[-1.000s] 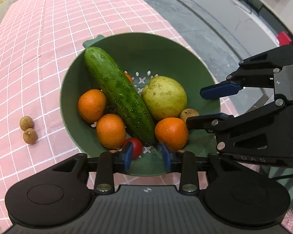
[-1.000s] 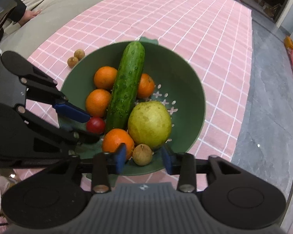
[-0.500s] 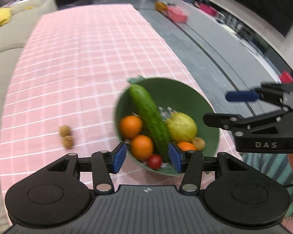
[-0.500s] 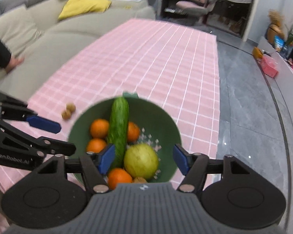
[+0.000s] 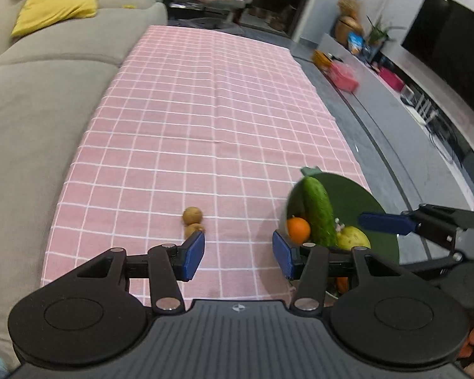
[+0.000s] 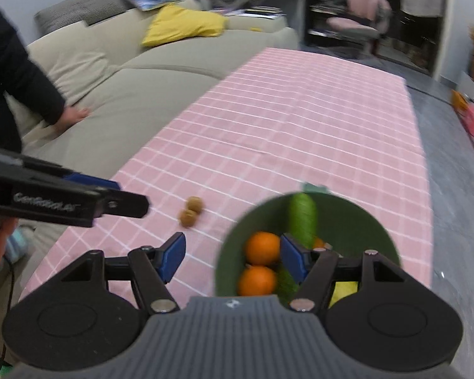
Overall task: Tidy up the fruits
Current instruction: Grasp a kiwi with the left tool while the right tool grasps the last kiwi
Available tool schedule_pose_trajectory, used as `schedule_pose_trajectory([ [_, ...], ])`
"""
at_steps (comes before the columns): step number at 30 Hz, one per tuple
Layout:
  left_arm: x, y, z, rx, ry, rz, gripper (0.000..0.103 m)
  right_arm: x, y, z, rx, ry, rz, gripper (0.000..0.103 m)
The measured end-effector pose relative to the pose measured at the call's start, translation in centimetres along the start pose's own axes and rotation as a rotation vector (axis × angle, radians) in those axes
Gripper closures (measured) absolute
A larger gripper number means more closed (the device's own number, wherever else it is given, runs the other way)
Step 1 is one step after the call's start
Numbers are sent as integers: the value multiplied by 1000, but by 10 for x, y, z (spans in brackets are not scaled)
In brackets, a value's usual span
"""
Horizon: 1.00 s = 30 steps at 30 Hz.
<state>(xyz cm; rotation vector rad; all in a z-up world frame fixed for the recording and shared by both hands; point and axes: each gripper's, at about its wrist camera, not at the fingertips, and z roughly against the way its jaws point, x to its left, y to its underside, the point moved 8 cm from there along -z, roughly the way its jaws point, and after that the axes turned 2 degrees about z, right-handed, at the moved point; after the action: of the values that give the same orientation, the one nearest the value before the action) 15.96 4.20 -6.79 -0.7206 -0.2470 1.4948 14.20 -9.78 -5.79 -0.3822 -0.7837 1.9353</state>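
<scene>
A green bowl (image 5: 354, 195) (image 6: 357, 218) sits near the front right of the pink checked tablecloth (image 5: 211, 110). It holds a cucumber (image 5: 317, 211) (image 6: 303, 219), oranges (image 5: 298, 230) (image 6: 262, 248) and a yellow-green pear (image 5: 355, 240). Two small brown longans (image 5: 192, 219) (image 6: 191, 210) lie on the cloth left of the bowl. My left gripper (image 5: 238, 252) is open and empty, held back above the front of the table. My right gripper (image 6: 232, 254) is open and empty, raised at the bowl's near left rim; it also shows in the left wrist view (image 5: 426, 221).
A beige sofa (image 5: 41, 88) with a yellow cushion (image 6: 186, 23) runs along the table's left side. A person's arm (image 6: 19, 72) rests on the sofa. Grey floor (image 6: 455, 221) lies right of the table. A TV bench stands far right.
Both grippers have pulled up and back from the bowl and opened wider. The bowl now looks small and low in both views; the fruit has not moved.
</scene>
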Motion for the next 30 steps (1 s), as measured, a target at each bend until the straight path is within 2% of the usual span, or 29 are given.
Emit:
schedule_pose_trajectory([
  [8,26,4,-9,8,-3,61,45,34,-14,-36,10,-47,133,40],
  [11,36,4,-12,6,1,87,47,40,-17,-50,18,-61,177,44],
  [13,42,5,-17,13,11,104,48,42,-16,-61,35,-67,203,49],
  [17,52,9,-32,47,8,120,51,43,-13,-80,75,-87,233,53],
  [22,62,18,-54,95,-7,129,56,41,-12,-106,127,-115,253,63],
  [26,59,16,-72,102,17,130,57,38,-13,-120,157,-112,288,64],
  [28,54,14,-80,101,17,115,58,35,-12,-127,173,-103,322,74],
  [30,50,13,-88,107,15,93,59,31,-11,-132,188,-101,352,75],
])
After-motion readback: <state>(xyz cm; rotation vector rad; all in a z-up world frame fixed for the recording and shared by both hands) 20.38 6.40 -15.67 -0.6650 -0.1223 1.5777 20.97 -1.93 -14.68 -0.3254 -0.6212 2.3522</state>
